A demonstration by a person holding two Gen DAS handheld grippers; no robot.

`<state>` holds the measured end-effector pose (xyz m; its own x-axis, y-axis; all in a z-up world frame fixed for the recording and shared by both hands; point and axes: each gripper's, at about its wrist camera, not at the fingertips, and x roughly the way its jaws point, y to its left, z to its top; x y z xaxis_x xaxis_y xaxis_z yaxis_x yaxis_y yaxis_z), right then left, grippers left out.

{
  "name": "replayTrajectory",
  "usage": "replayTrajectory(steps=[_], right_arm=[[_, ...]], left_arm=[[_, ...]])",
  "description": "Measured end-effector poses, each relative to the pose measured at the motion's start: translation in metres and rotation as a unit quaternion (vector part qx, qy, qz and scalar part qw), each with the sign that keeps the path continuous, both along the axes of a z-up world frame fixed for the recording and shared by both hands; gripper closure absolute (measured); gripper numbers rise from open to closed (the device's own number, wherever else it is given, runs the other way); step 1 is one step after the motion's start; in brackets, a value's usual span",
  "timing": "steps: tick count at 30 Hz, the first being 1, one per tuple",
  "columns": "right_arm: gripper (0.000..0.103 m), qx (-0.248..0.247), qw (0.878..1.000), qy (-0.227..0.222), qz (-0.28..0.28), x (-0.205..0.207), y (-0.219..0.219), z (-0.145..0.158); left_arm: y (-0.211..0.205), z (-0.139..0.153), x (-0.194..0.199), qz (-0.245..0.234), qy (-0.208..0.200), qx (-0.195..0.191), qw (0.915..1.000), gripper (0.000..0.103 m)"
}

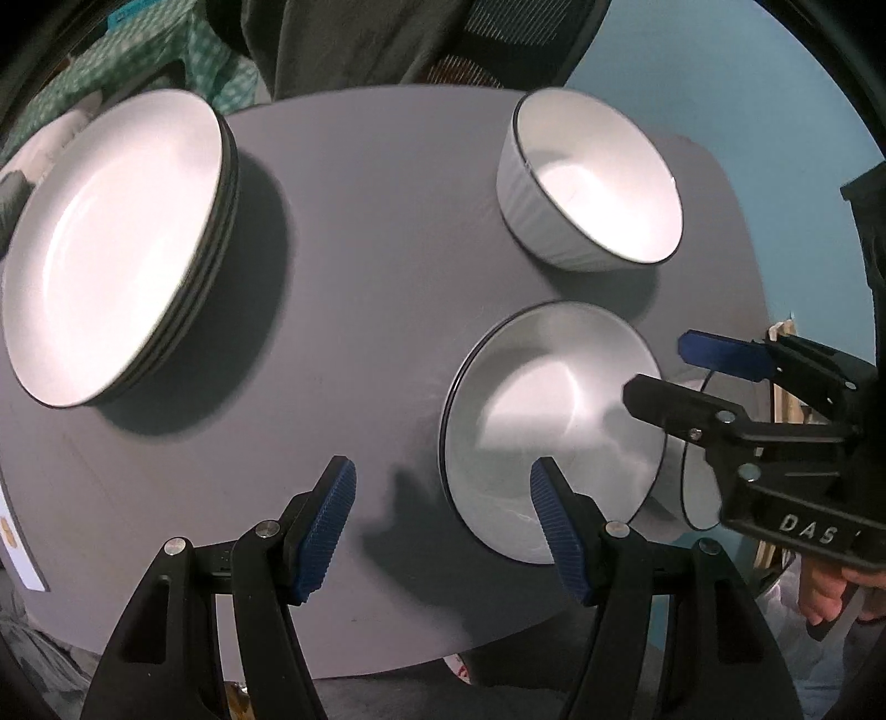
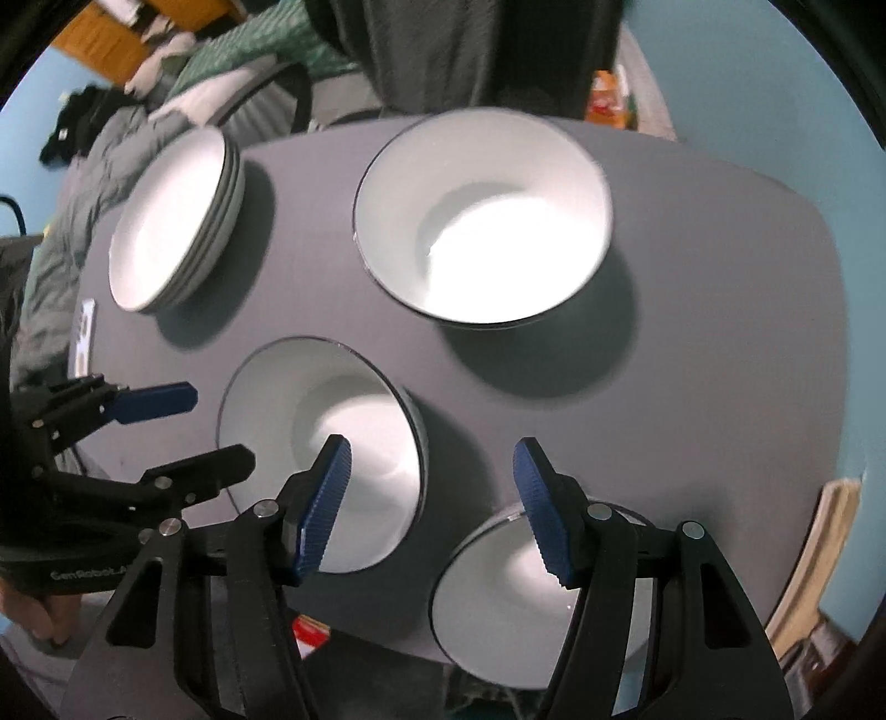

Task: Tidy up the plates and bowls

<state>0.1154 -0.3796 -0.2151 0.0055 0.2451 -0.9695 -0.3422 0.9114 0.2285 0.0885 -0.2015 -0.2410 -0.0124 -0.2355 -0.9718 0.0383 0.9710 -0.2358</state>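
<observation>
A stack of white plates (image 1: 111, 249) with dark rims sits at the table's far left; it also shows in the right wrist view (image 2: 171, 221). A white bowl (image 1: 592, 183) stands far right, large in the right wrist view (image 2: 487, 221). A second bowl (image 1: 554, 426) sits near the front, also in the right wrist view (image 2: 326, 454). A third bowl (image 2: 531, 598) is at the table's near edge. My left gripper (image 1: 443, 526) is open and empty above the table, its right finger over the second bowl. My right gripper (image 2: 432, 509) is open and empty between the second and third bowls.
The grey table (image 1: 360, 304) has rounded edges. A dark chair (image 1: 387, 39) stands behind it. Clothes and green fabric (image 2: 111, 138) lie beyond the left side. A white card (image 1: 16, 543) lies on the table's left edge. The blue wall (image 1: 747, 83) is to the right.
</observation>
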Motion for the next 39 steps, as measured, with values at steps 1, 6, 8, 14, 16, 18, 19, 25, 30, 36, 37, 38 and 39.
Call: replayTrajectory(steps=[1, 6, 8, 14, 16, 18, 19, 25, 30, 36, 37, 38, 39], right_arm=[[0.043, -0.003, 1.0, 0.0, 0.005, 0.001, 0.002, -0.002], [0.064, -0.011, 1.0, 0.005, 0.027, 0.0, 0.012, -0.012], [0.073, -0.015, 0.999, 0.01, 0.028, 0.0, 0.012, -0.016], [0.089, -0.015, 1.0, 0.02, 0.014, 0.004, 0.01, -0.021], [0.091, -0.017, 1.0, 0.022, 0.01, 0.007, 0.01, -0.023], [0.092, -0.015, 0.999, 0.028, 0.003, 0.008, 0.006, -0.023], [0.093, -0.014, 0.999, 0.03, -0.002, 0.009, 0.004, -0.023], [0.094, -0.012, 0.999, 0.037, -0.033, 0.014, -0.003, -0.023], [0.094, 0.007, 0.997, 0.047, -0.057, 0.016, -0.01, -0.023], [0.094, 0.021, 0.997, 0.049, -0.063, 0.012, -0.003, -0.022], [0.094, 0.023, 0.997, 0.048, -0.062, 0.004, 0.002, -0.024], [0.094, 0.024, 0.997, 0.047, -0.061, 0.002, 0.004, -0.024], [0.094, 0.022, 0.997, 0.048, -0.058, 0.001, 0.006, -0.025]], left_arm=[[-0.001, -0.002, -0.001, 0.001, 0.002, 0.0, 1.0, 0.036], [-0.005, -0.013, -0.002, 0.002, 0.005, -0.005, 1.0, 0.043], [-0.003, -0.02, -0.003, 0.005, 0.014, -0.006, 0.9999, 0.053], [-0.001, -0.028, 0.0, 0.017, 0.023, -0.016, 0.9995, 0.077], [0.001, -0.03, 0.0, 0.017, 0.027, -0.011, 0.9994, 0.082], [0.002, -0.032, 0.001, 0.018, 0.029, -0.007, 0.9994, 0.086], [0.003, -0.033, 0.001, 0.02, 0.031, -0.009, 0.9993, 0.087], [0.007, -0.034, 0.004, 0.017, 0.026, -0.013, 0.9994, 0.094], [0.009, -0.027, 0.013, 0.022, 0.023, 0.0, 0.9995, 0.094], [0.03, -0.023, 0.019, 0.039, 0.021, 0.003, 0.999, 0.094], [0.032, -0.023, 0.019, 0.041, 0.024, -0.001, 0.9989, 0.094], [0.034, -0.024, 0.019, 0.042, 0.028, -0.002, 0.9987, 0.094], [0.036, -0.024, 0.018, 0.044, 0.03, -0.001, 0.9986, 0.093]])
